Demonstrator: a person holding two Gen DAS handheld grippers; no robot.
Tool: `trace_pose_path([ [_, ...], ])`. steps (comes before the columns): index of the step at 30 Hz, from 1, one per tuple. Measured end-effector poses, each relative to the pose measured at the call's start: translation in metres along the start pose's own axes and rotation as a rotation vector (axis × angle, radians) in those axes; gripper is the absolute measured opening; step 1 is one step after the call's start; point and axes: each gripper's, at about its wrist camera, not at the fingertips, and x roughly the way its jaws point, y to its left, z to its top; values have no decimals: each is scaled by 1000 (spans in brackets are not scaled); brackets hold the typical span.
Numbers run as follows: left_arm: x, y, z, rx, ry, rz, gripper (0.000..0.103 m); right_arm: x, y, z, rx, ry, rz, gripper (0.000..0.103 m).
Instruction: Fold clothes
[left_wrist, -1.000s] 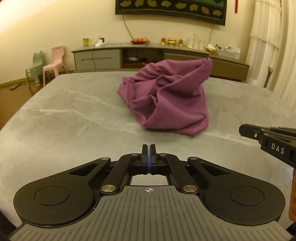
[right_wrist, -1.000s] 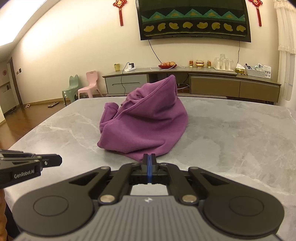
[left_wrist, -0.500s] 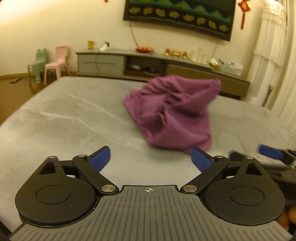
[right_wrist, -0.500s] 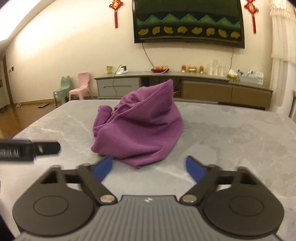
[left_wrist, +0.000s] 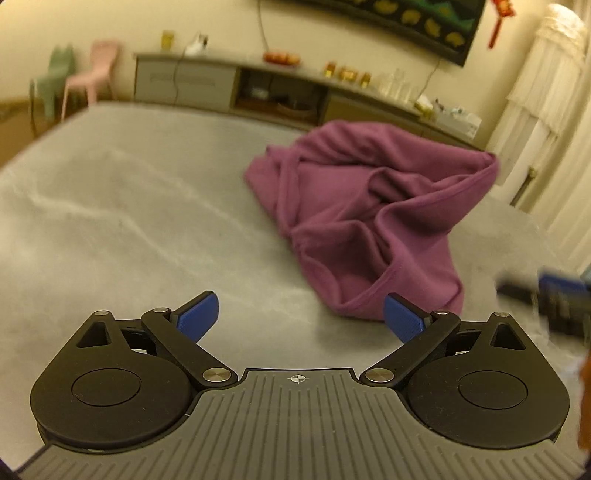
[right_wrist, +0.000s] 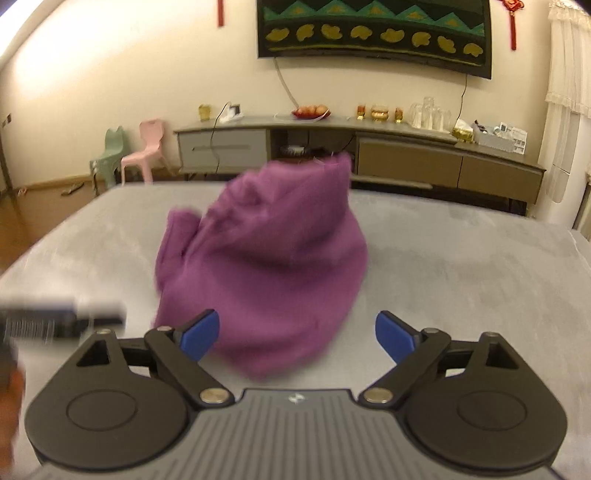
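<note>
- A crumpled purple garment (left_wrist: 373, 221) sits heaped on a grey marble table (left_wrist: 129, 229), toward its middle, unfolded.
- The left gripper (left_wrist: 301, 317) hovers over the table with its blue pads (left_wrist: 197, 317) spread wide, holding nothing; the garment's near edge lies just ahead, to its right.
- The right gripper (right_wrist: 297, 334) is also spread and empty, with the garment's lower edge between its pads; contact cannot be told.
- Behind the table, a long sideboard (right_wrist: 369, 147) stands against the wall.
</note>
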Motion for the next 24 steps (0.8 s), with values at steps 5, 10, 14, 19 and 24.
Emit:
trace_pose_path([
  [5,-1,27,13,-56,-9,-12,91,77,13,43,68,25,-32,96],
  [10,-3,52,19,-160,6,-30,91,103,13,68,42,64,-44,11],
  [14,-7,50,16,-149,-7,-34,91,4,15,84,-98,-183,58,9],
  [19,8,28,15,-81,-18,8,91,2,-57,21,-120,-18,-115,13],
  [24,37,1,28,-62,34,-15,93,45,-120,-31,104,189,-178,40],
])
